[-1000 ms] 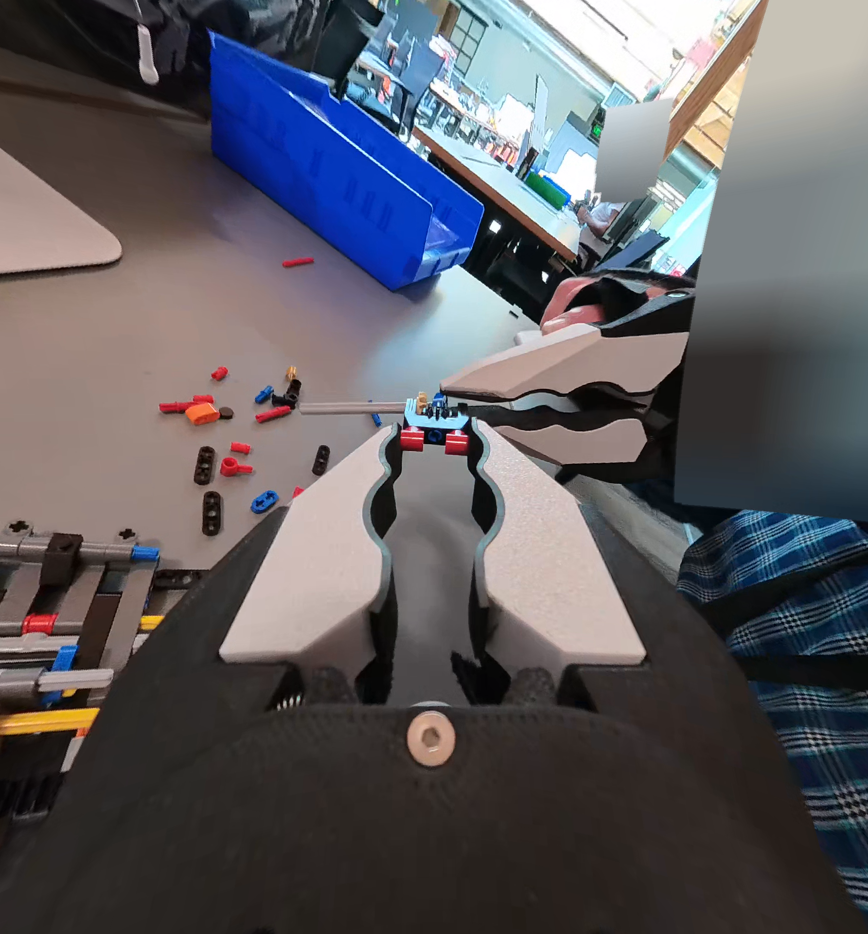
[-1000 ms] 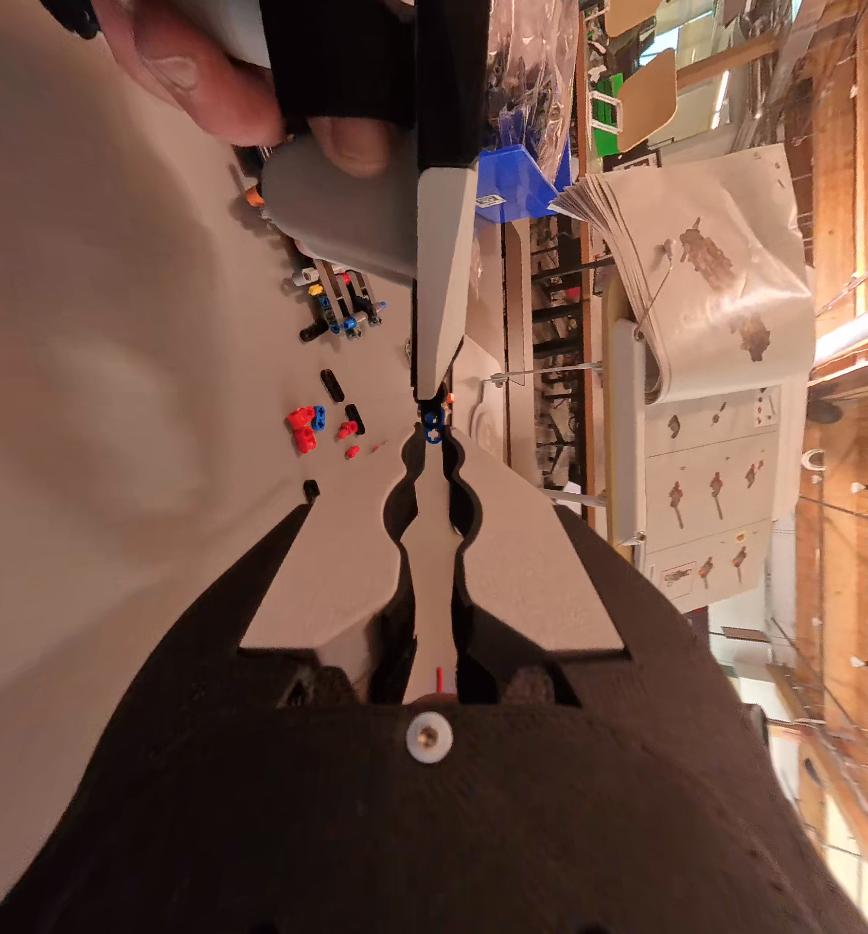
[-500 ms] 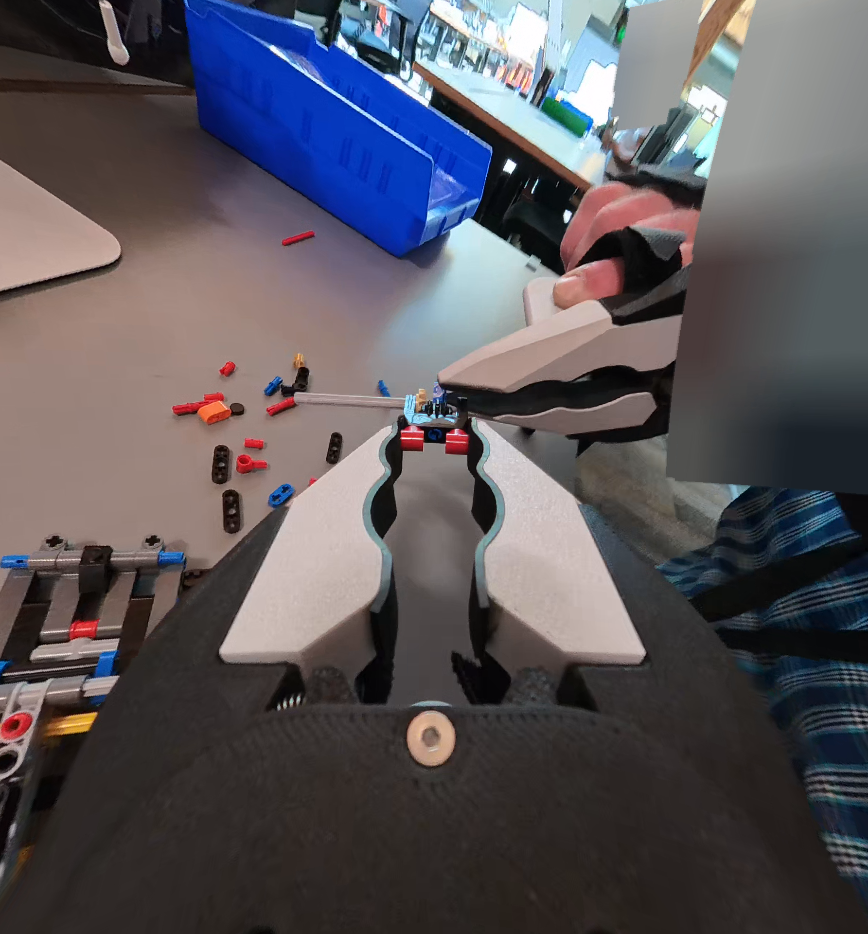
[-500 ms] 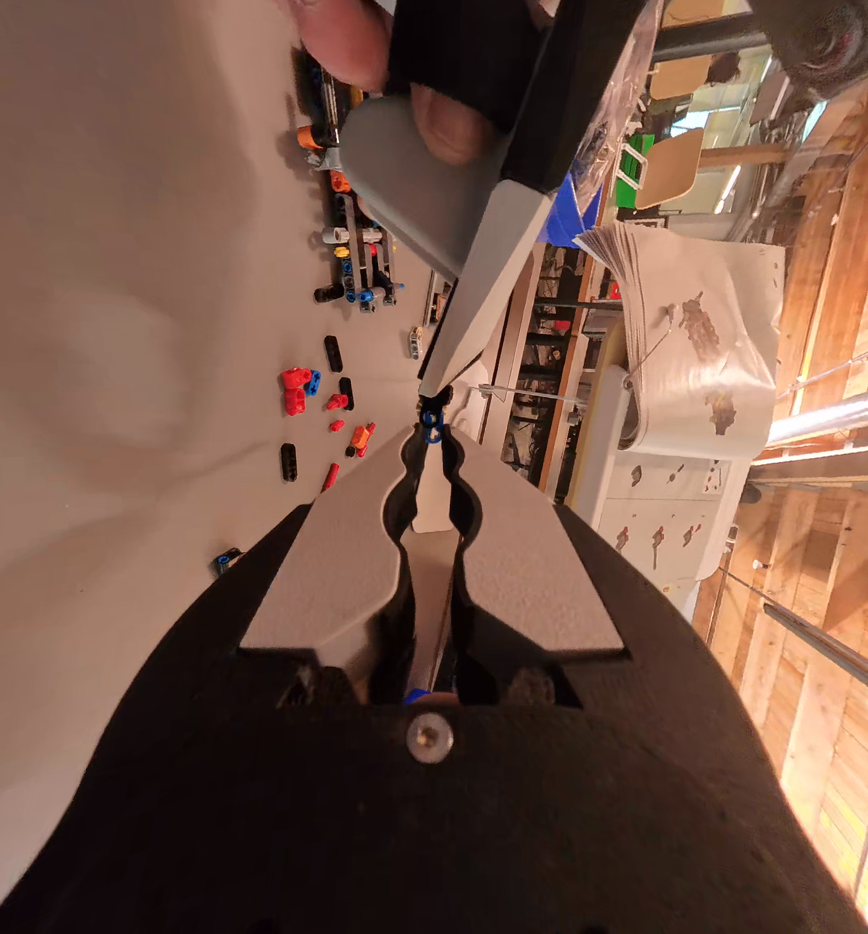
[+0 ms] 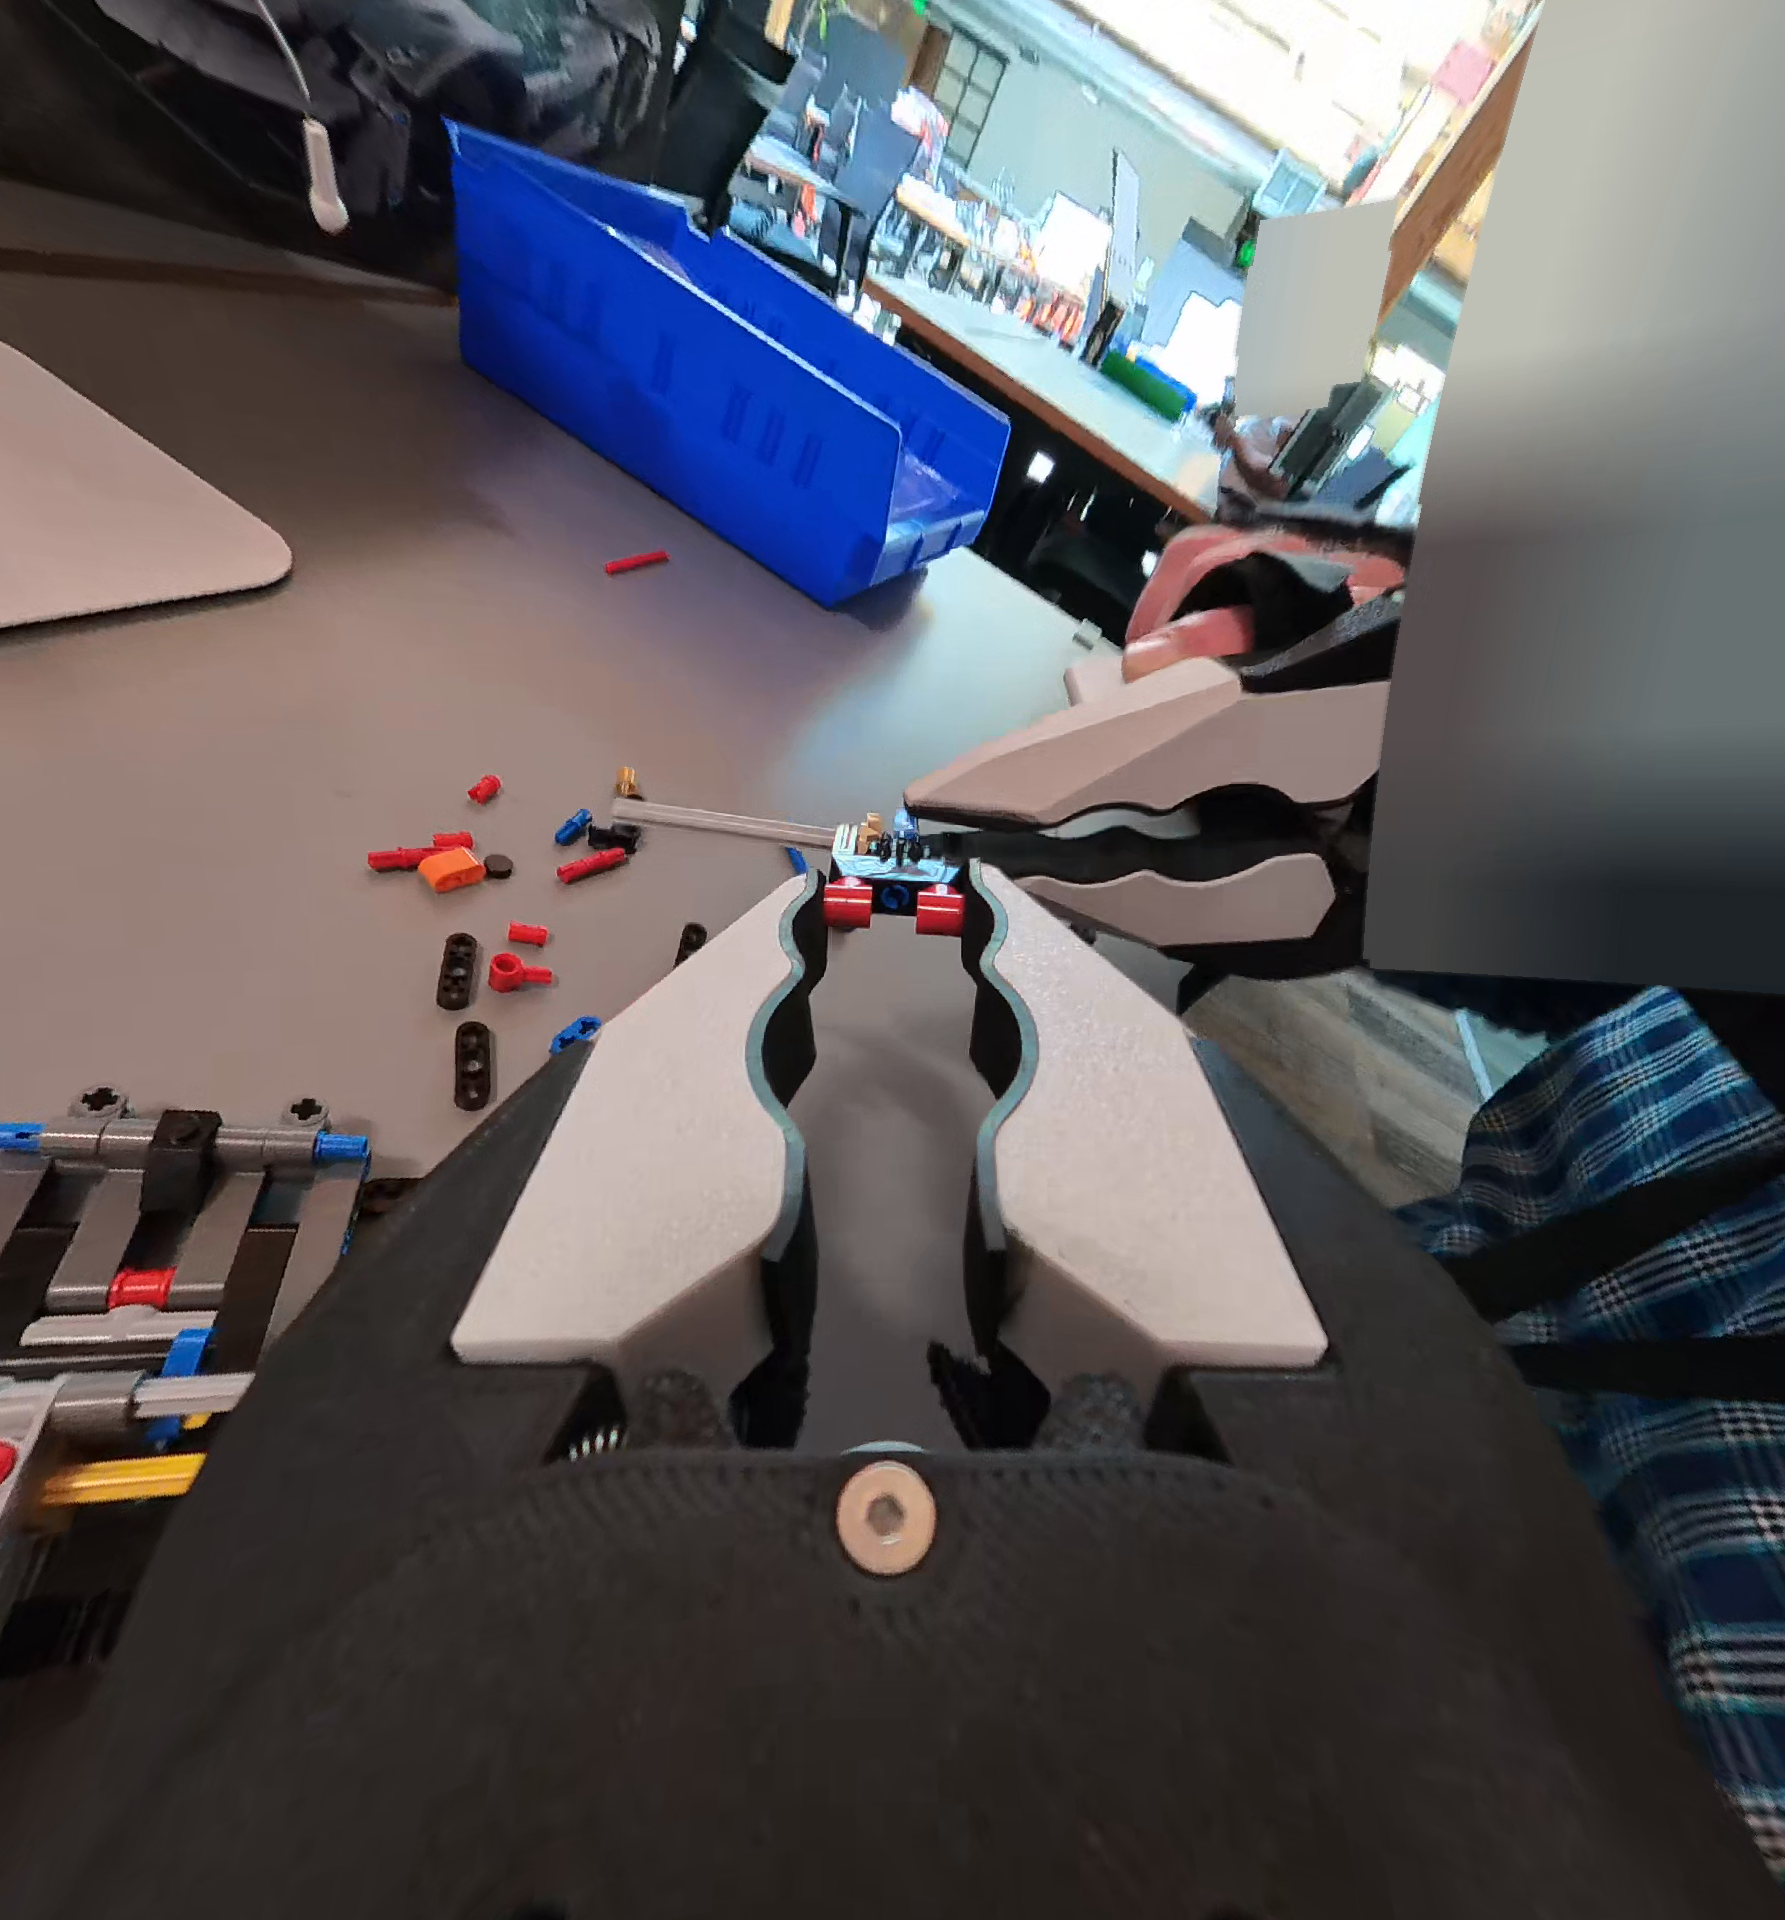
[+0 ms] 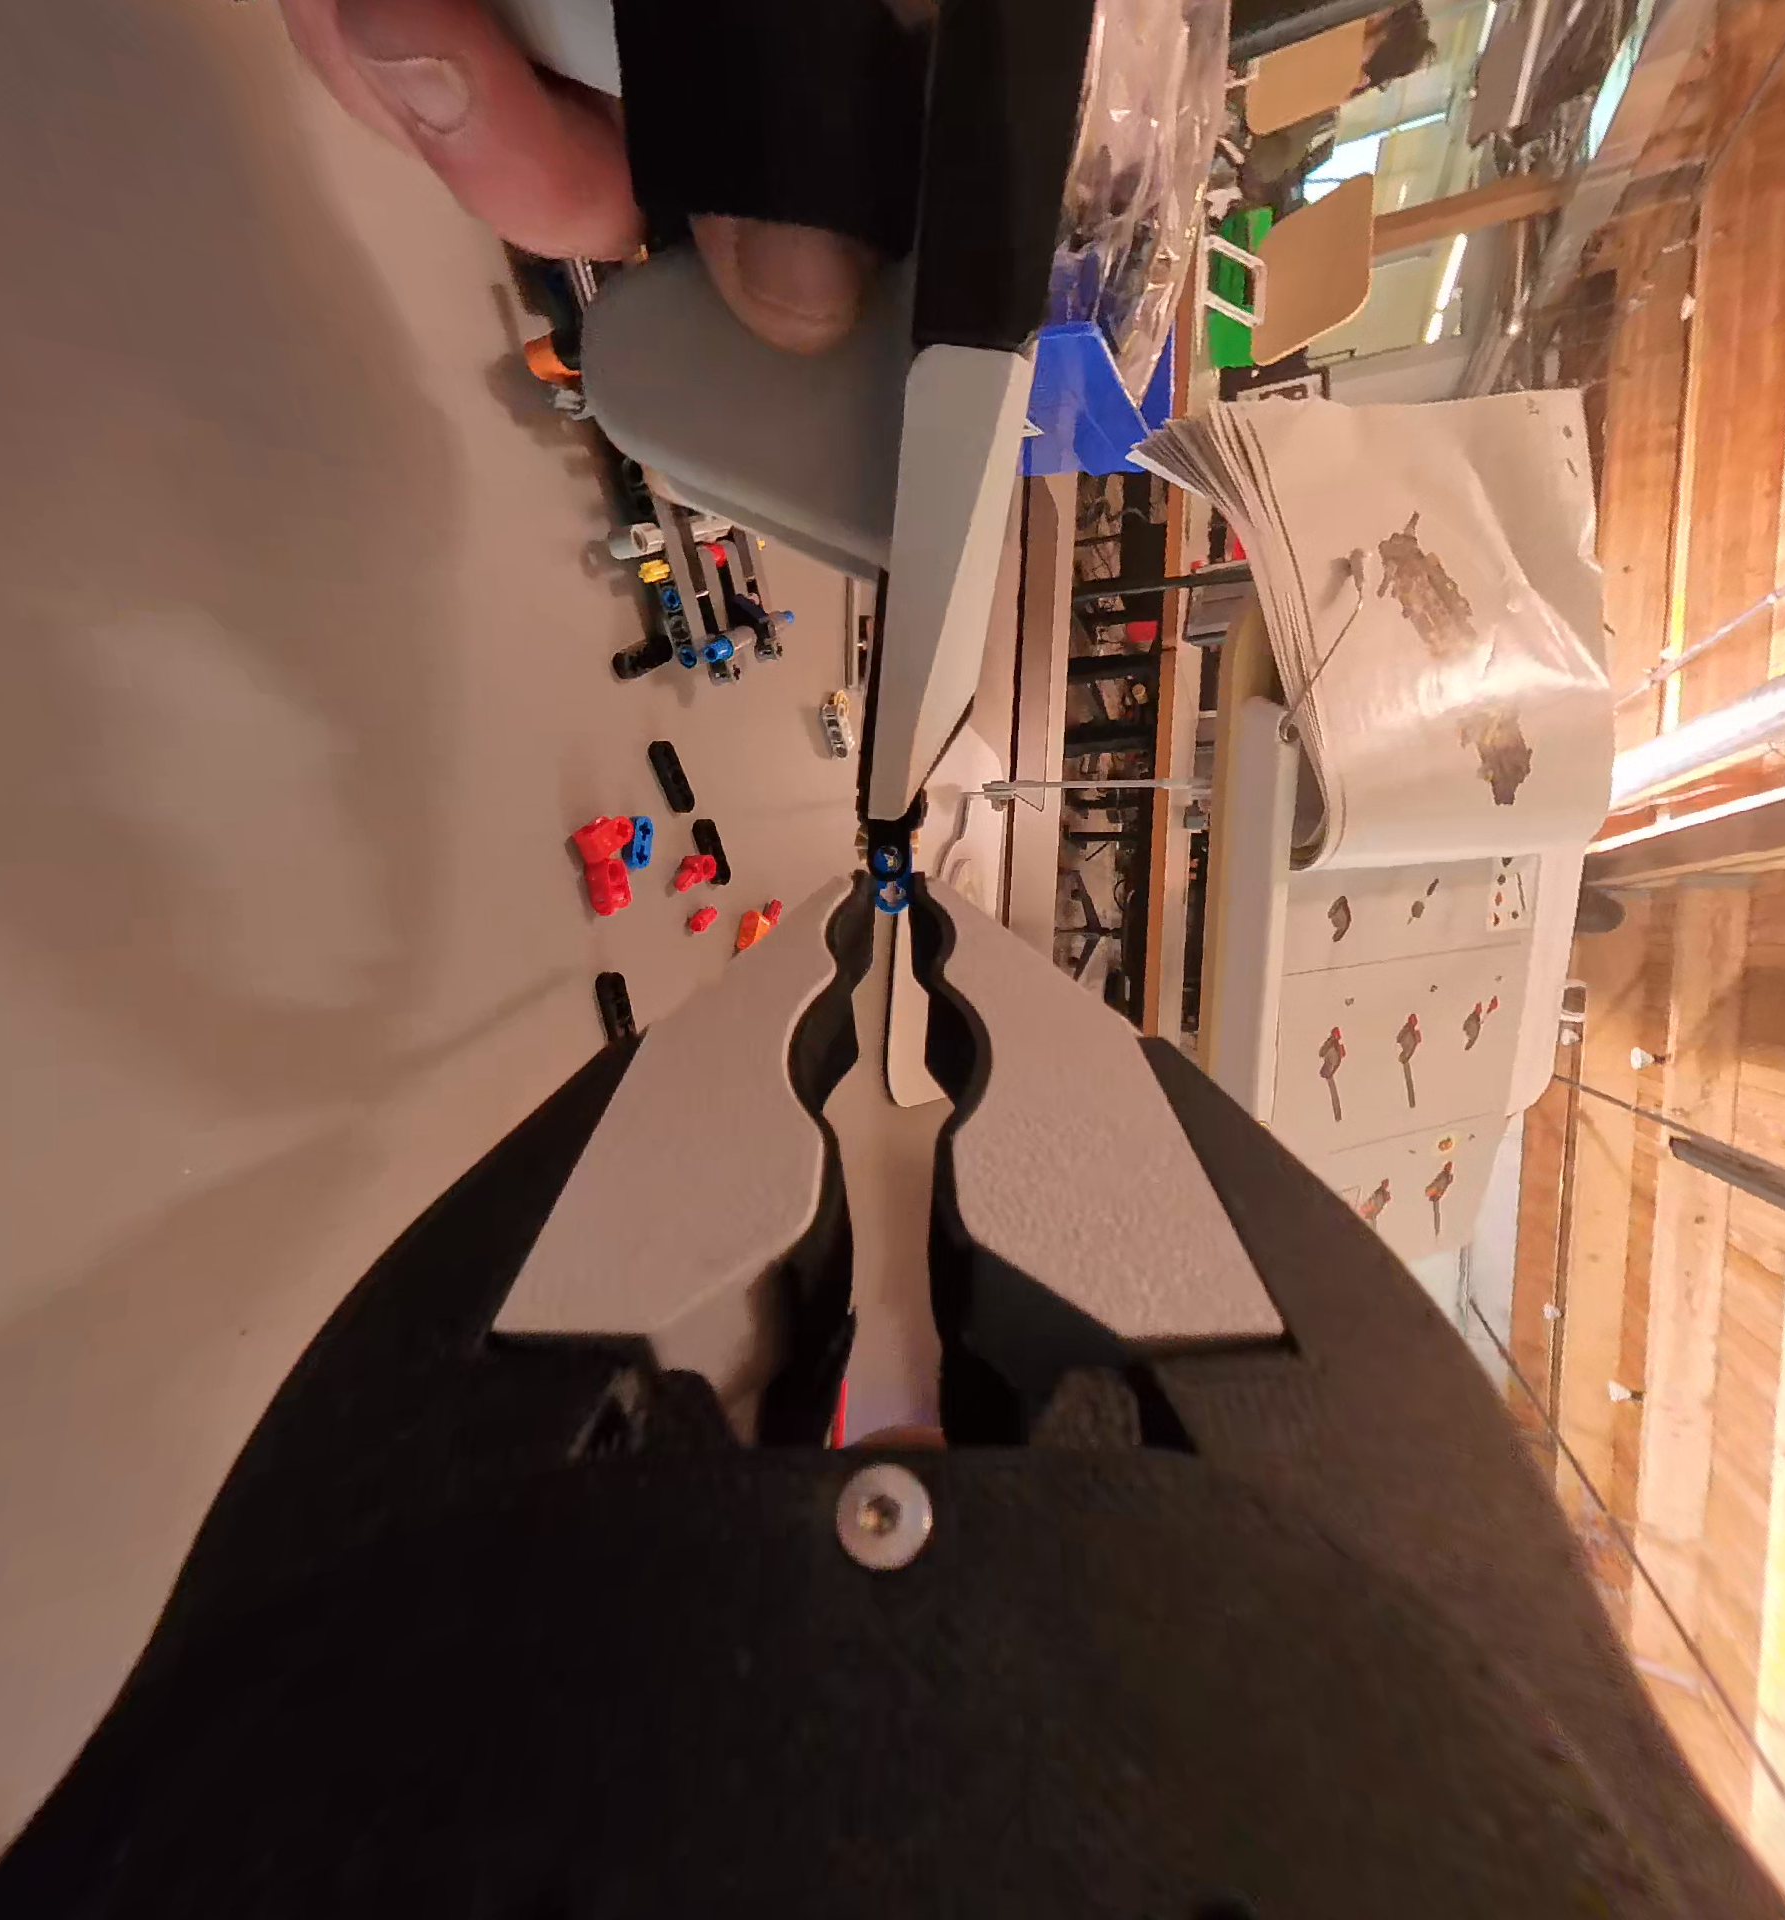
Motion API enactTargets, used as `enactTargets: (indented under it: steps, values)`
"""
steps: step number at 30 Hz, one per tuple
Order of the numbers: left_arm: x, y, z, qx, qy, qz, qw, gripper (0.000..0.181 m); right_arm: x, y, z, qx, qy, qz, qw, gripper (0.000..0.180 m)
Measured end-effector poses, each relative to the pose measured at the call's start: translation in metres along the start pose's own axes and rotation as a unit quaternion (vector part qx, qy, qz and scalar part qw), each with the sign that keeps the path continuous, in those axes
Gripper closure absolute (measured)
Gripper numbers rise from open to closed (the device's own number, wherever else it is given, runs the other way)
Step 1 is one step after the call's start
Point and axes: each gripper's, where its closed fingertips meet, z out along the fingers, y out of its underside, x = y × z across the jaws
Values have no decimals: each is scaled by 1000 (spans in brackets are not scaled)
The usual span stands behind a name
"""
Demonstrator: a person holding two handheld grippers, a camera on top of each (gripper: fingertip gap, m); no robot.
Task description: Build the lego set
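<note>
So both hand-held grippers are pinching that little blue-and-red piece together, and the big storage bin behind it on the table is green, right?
Not green. The storage bin is blue, as the left wrist view shows. The left hand-held gripper and right hand-held gripper do both pinch the small blue-and-red piece.

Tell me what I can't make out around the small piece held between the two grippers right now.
- Small blue-and-red assembly: too tiny in both wrist views to tell how its parts join.
- Right gripper: rear hidden by a laid-over grey patch, left wrist view.
- Grey frame build: cut off by the left edge.
</note>
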Motion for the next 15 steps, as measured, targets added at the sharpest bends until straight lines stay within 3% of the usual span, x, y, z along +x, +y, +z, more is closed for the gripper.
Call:
enactTargets:
  steps: [15]
  values:
    - [-3, 1, 0, 63, 21, -99, 993, 157, -1, 0, 3, -23, 21, 90, 995, 176]
